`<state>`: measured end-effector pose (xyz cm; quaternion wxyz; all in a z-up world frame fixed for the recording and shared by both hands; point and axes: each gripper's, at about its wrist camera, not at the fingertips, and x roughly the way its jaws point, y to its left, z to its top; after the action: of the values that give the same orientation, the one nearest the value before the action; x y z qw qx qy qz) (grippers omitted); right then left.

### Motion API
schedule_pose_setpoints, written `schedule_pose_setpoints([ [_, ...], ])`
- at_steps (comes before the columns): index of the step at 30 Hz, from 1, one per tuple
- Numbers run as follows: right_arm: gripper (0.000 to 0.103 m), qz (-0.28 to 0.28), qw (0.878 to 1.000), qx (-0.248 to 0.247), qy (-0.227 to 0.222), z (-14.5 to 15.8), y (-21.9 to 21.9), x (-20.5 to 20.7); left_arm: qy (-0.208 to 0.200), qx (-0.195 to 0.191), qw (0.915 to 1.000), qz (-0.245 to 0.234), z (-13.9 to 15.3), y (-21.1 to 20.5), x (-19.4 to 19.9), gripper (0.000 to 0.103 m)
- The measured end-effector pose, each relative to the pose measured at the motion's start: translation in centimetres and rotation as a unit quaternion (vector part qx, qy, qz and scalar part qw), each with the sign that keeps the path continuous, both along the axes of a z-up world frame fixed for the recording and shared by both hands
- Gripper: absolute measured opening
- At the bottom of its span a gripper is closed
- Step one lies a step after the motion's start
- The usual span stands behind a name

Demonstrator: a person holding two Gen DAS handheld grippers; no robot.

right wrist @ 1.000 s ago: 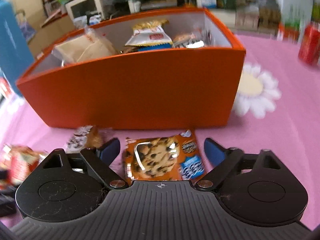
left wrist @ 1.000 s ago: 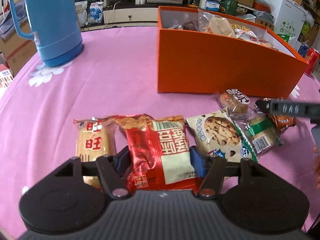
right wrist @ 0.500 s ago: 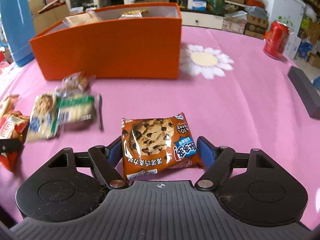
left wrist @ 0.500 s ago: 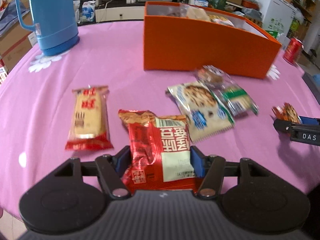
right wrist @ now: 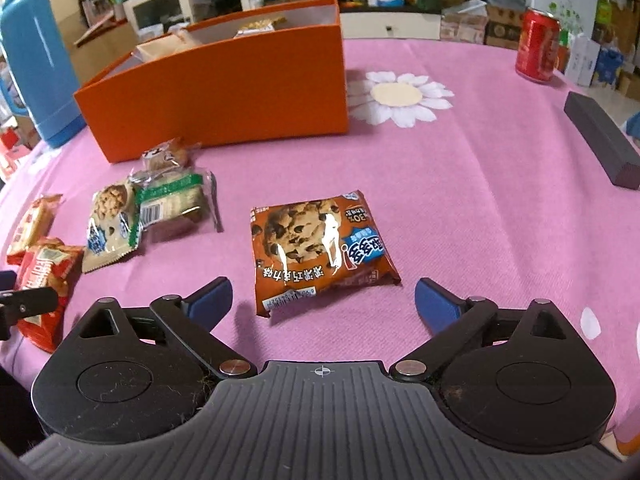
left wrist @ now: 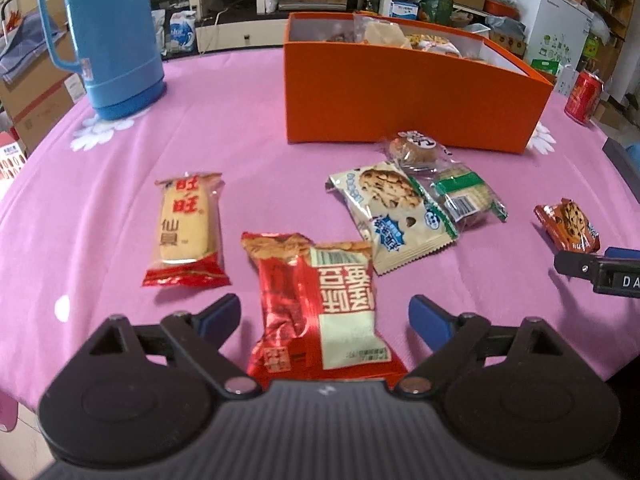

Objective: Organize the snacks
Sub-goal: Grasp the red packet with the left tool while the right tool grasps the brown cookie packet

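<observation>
My left gripper point(left wrist: 324, 314) is open, with a red and white snack pack point(left wrist: 320, 304) lying flat on the pink tablecloth between its fingers. My right gripper point(right wrist: 324, 298) is open, just behind a brown chocolate-chip cookie pack point(right wrist: 318, 244) lying on the cloth. An orange box point(left wrist: 408, 92) holding several snacks stands at the back; it also shows in the right wrist view point(right wrist: 224, 88). A yellow rice cracker pack point(left wrist: 186, 226), a white cookie pack point(left wrist: 394, 214), a green-striped pack point(left wrist: 466, 200) and a small round cake point(left wrist: 414, 150) lie loose in front of it.
A blue thermos jug point(left wrist: 112, 36) stands at the back left. A red soda can point(right wrist: 536, 44) stands at the back right. A dark block point(right wrist: 600, 140) lies near the table's right edge. Shelves and boxes fill the room behind.
Both grippers pulled back from the orange box and lowered their packs to the cloth. Both opened and let go of the red pack and the brown cookie pack.
</observation>
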<state>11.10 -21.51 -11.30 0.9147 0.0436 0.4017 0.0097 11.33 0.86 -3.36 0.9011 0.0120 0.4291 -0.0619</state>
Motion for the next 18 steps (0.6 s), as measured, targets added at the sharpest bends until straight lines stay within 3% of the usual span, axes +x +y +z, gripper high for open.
schedule_pose_setpoints([
  [8, 0.089, 0.006, 1.0, -0.002, -0.012, 0.0, 0.2, 1.4, 0.018, 0.012, 0.9998, -0.002, -1.3, -0.6, 0.3, 0.083],
  [11, 0.082, 0.015, 1.0, -0.017, -0.012, -0.4, 0.7, 2.1, 0.013, 0.013, 0.9998, 0.0, -1.4, -0.5, 0.3, 0.081],
  [13, 0.075, 0.029, 0.998, -0.052, -0.022, -0.6, 1.5, 2.0, 0.006, 0.012, 0.9999, 0.001, -1.2, -0.4, 0.2, 0.063],
  [15, 0.049, 0.038, 0.998, -0.047, -0.029, -0.3, 1.6, 1.4, 0.007, 0.007, 0.9999, 0.004, -0.9, 0.0, 0.4, 0.059],
  [17, 0.034, 0.037, 0.998, -0.047, -0.026, 0.2, 1.6, 0.7, 0.009, -0.003, 0.9999, 0.011, -0.7, 0.3, 0.3, 0.057],
  [18, 0.034, 0.036, 0.999, -0.031, -0.023, 0.4, 1.3, 0.3, 0.011, -0.007, 0.9998, 0.014, -0.6, 0.5, 0.3, 0.057],
])
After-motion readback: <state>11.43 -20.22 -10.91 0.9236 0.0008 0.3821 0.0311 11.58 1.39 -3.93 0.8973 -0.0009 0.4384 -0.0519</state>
